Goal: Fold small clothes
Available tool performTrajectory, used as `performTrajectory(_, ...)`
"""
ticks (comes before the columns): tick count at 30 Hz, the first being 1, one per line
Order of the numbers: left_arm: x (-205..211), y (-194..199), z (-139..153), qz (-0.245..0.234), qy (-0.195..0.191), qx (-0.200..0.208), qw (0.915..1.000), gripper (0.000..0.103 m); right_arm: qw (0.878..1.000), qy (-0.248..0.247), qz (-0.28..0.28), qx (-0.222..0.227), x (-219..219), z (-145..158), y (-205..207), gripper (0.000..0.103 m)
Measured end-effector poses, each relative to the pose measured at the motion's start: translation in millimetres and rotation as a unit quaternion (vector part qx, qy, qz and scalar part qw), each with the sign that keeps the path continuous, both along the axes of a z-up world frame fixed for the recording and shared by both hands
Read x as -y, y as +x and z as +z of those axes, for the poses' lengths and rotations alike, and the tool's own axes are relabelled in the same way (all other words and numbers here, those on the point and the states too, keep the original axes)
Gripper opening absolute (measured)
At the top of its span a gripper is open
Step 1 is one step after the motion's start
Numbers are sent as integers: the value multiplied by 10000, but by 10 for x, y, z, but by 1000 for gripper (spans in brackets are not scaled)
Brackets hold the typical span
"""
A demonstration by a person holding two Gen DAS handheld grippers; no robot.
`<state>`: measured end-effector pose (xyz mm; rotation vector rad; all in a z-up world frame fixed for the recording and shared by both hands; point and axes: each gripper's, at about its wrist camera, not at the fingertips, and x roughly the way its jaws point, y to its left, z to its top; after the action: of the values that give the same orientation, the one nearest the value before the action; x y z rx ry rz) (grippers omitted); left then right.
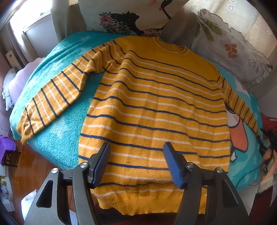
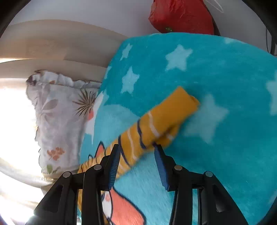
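Here the sweater [image 1: 155,107] lies flat, collar toward the upper frame, hem under the released left fingers [image 1: 136,162]; its sleeve [image 2: 155,124] runs diagonally between the released right fingers [image 2: 136,162].

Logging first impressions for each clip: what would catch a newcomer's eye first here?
The mustard sweater with navy and white stripes dominates, spread flat on a turquoise star blanket, both sleeves out. In the right wrist view one sleeve stretches across the blanket, lying between the right gripper's open jaws. A red bag sits beyond the blanket.
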<state>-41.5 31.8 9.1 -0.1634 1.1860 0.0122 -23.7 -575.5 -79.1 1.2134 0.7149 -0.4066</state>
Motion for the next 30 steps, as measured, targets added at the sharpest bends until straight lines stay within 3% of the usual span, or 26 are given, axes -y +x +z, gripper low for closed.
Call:
performTrajectory(1,-5,-10,2,13,-6,0,10000,62,10000,-53,-15,-66,29,7,33,37)
performTrajectory(2,-17,-23,9,38,-10,3,10000,62,9995,-189,0,-264,72,35,111,6)
performTrajectory(5,-91,-83,76,137,21,93,9999,62,9968,-767,230,42,111,468,202,6)
performTrajectory(8,-218,-142,121,278,123,172,9994,68,9755,-2006,770,482,-112,1237,301,6)
performTrajectory(11,-379,-137,54,420,-55,96,9991,68,9566,-2579,1253,517,-454,1573,461,6)
performTrajectory(15,-625,-56,-12,559,-366,70,9977,68,9282,-3176,1928,212,-1119,1636,764,6)
performTrajectory(20,-987,-2,38,662,-459,294,9963,68,8985,-3313,2878,116,-2184,1548,1164,6)
performTrajectory(25,-1547,-22,11,865,-492,372,9943,68,8552,-3400,3906,209,-3488,1450,1619,6)
performTrajectory(28,-1896,-87,-18,1029,-422,403,9930,68,8157,-3564,4551,229,-4381,1337,1841,6)
performTrajectory(30,-2125,-132,-51,1146,-395,391,9919,68,7813,-3752,4985,175,-5048,1156,1983,6)
